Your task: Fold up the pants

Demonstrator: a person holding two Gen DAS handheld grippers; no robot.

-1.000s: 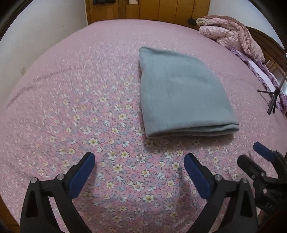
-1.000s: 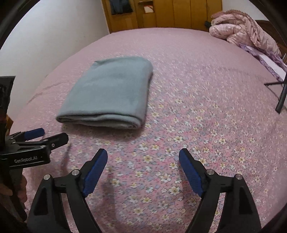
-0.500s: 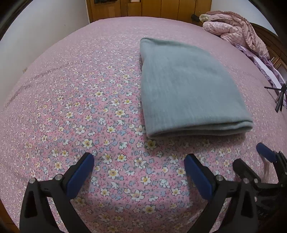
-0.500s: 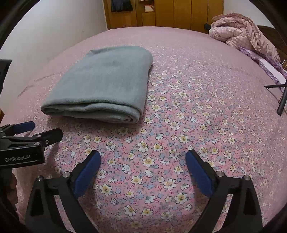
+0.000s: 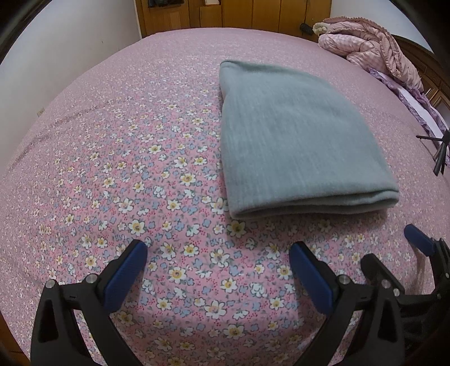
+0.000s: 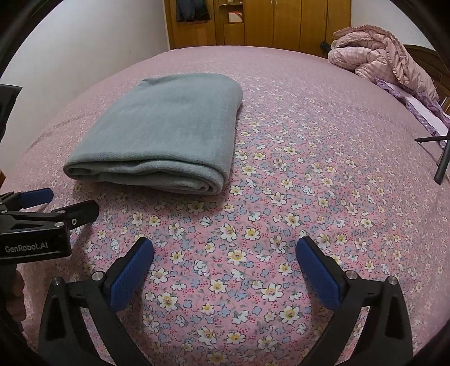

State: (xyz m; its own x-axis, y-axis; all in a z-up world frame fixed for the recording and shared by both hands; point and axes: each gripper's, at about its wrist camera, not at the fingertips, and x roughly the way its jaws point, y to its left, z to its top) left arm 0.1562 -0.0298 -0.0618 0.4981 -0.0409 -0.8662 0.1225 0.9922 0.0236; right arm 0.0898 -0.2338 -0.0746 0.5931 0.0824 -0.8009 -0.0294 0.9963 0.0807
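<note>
The grey-blue pants (image 5: 292,140) lie folded into a thick flat bundle on the pink floral bed sheet (image 5: 140,157). In the right wrist view the pants (image 6: 168,132) lie to the left, with the layered fold edge facing me. My left gripper (image 5: 218,250) is open and empty, just short of the bundle's near edge. My right gripper (image 6: 225,247) is open and empty over bare sheet, to the right of the bundle. Each gripper shows at the edge of the other's view: the right one (image 5: 393,250), the left one (image 6: 67,202).
A crumpled pink quilted blanket (image 6: 377,62) lies at the far right of the bed. A black tripod leg (image 6: 441,157) stands at the right edge. Wooden wardrobes (image 6: 267,22) stand beyond the bed, and a white wall (image 6: 70,48) runs along the left.
Both grippers have moved forward and lower toward the bed, so the folded pants look larger and nearer. Both have stayed open and empty. The pants have not moved.
</note>
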